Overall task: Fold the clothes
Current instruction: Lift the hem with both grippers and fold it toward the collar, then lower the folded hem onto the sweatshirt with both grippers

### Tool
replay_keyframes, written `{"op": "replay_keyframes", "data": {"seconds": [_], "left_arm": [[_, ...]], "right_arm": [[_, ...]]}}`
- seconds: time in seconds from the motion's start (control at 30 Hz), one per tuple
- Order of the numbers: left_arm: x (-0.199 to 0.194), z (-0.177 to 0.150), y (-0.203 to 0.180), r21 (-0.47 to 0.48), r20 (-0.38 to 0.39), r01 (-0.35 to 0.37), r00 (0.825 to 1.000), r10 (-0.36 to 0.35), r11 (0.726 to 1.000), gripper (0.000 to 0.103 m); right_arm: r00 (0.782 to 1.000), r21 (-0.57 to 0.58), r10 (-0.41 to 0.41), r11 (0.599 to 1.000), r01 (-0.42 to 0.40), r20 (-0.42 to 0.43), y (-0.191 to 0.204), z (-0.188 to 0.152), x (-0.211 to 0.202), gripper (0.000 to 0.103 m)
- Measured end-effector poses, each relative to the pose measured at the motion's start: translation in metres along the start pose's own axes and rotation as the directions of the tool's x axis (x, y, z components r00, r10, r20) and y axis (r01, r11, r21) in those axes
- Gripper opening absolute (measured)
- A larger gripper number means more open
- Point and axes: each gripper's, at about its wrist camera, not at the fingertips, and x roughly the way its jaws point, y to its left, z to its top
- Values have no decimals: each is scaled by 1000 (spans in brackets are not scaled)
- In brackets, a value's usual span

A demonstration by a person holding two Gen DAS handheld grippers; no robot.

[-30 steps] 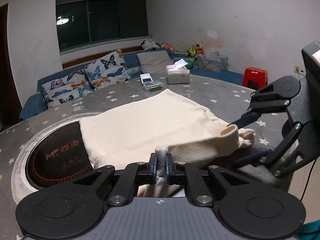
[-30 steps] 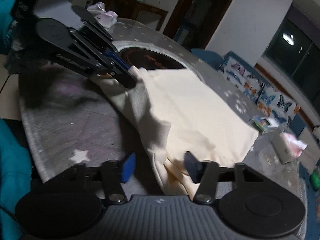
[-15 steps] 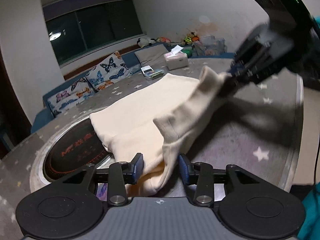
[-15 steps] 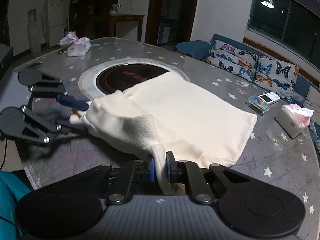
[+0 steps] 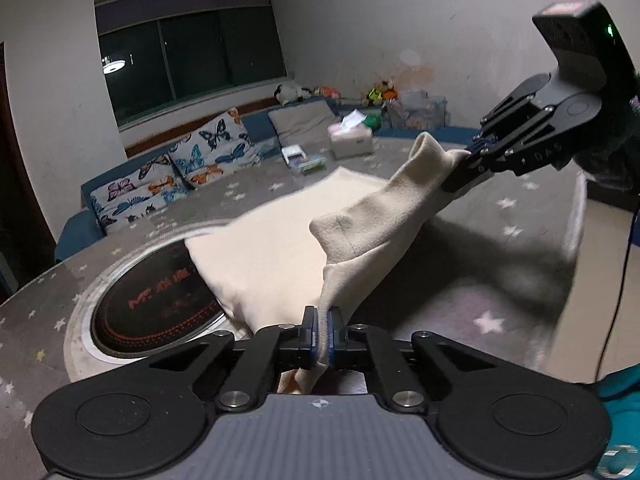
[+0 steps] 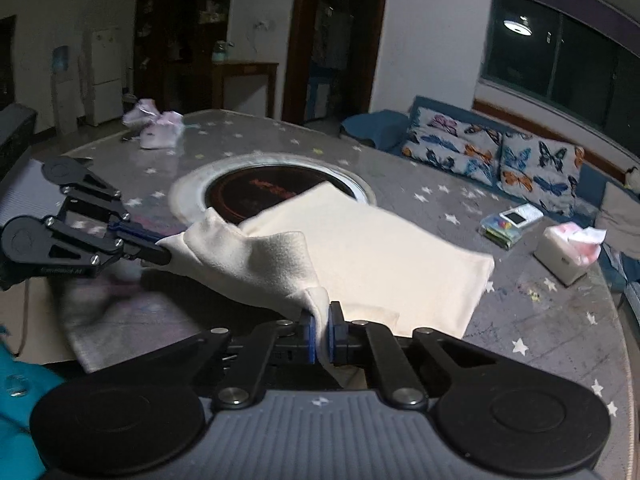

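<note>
My feeds are dim, lit from overhead; a ceiling lamp (image 6: pixel 517 24) glares in the dark window (image 5: pixel 192 60). The lifted cream garment (image 5: pixel 360 232) throws a soft, smeared shadow across the star-patterned table (image 5: pixel 500 248). Fisheye bending curves the walls, corners vignette black, and the garment's far edge is motion-blurred.

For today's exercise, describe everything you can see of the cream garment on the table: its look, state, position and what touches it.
The cream garment looks like soft, fleecy knit, plain and unpatterned. Most of it lies flat on the grey star-printed table, one corner overlapping the round dark inset. Its near portion is lifted off the surface and stretched between the left gripper and the right gripper, each shut on a bunched edge. Nothing else touches it.
</note>
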Motion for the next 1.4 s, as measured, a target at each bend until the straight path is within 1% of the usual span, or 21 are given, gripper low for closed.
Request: {"op": "replay_keyframes", "data": {"seconds": [0.1, 0.17, 0.23, 0.3, 0.4, 0.5, 0.6, 0.67, 0.8, 0.87, 0.9, 0.93, 0.97, 1.0, 1.07, 1.13, 1.17, 1.2, 1.27, 1.3, 1.4], "left_arm": [[-28, 3, -2, -39, 1, 19, 1000, -19, 999, 5], [-46, 5, -3, -66, 1, 32, 999, -32, 997, 5], [-58, 6, -6, -60, -10, 26, 1000, -27, 998, 5], [-63, 9, -6, -57, -6, 25, 1000, -26, 998, 5], [-56, 15, -2, -48, 14, 3, 1000, -2, 999, 5], [-37, 23, 10, -50, 28, -18, 999, 20, 999, 5], [-14, 35, 22, -49, 41, -39, 998, 41, 998, 5], [8, 49, 32, -43, 49, -53, 997, 55, 998, 5], [63, 73, 50, -50, 49, -91, 994, 93, 995, 5], [94, 78, 54, -36, 32, -118, 992, 119, 992, 5], [113, 80, 58, -54, 7, -129, 992, 130, 990, 5], [127, 79, 60, -64, -15, -137, 991, 137, 988, 5], [140, 78, 62, -71, -36, -145, 989, 143, 987, 9], [153, 76, 63, -78, -57, -153, 987, 149, 985, 9], [168, 71, 70, -116, -97, -165, 983, 155, 979, 9], [162, 67, 71, -139, -99, -166, 983, 153, 976, 9], [158, 66, 72, -150, -98, -166, 983, 152, 975, 12], [154, 64, 73, -160, -98, -166, 984, 152, 973, 12], [140, 63, 70, -171, -79, -141, 989, 129, 975, 14], [133, 63, 68, -176, -69, -127, 991, 116, 976, 14], [120, 62, 54, -185, -62, -81, 996, 70, 980, 15]], "right_arm": [[999, -31, 32, 999, -32, 4, 14, 0, -28, 5], [998, -31, 55, 998, -55, -3, 23, 0, -45, 4], [997, -31, 76, 997, -76, -10, 31, 0, -61, 4], [997, -34, 78, 996, -79, -17, 37, 0, -67, 4], [998, -11, 68, 998, -69, -11, 34, 0, -62, 4], [999, 32, 52, 998, -52, -4, 22, 2, -51, 4], [1000, 54, 11, 999, -11, -4, -1, 13, -28, 4], [1000, 68, -16, 998, 16, -4, -15, 20, -14, 4], [998, 96, -70, 993, 71, -6, -45, 35, 16, 4], [995, 111, -97, 989, 98, -9, -59, 42, 32, 4], [994, 128, -109, 986, 111, -21, -65, 41, 42, 4], [992, 153, -116, 981, 122, -47, -71, 37, 56, 4], [990, 178, -122, 975, 133, -72, -78, 34, 70, 4], [987, 202, -127, 969, 144, -98, -84, 30, 84, 4], [982, 238, -134, 957, 163, -136, -91, 22, 101, 8], [979, 257, -142, 950, 176, -148, -93, 15, 105, 9], [979, 259, -147, 949, 180, -140, -92, 15, 102, 14], [981, 260, -146, 950, 175, -127, -92, 18, 98, 15], [985, 263, -143, 951, 165, -101, -90, 24, 89, 15], [986, 265, -137, 951, 157, -91, -89, 27, 87, 15], [993, 281, -78, 955, 100, -89, -82, 34, 100, 15]]}}
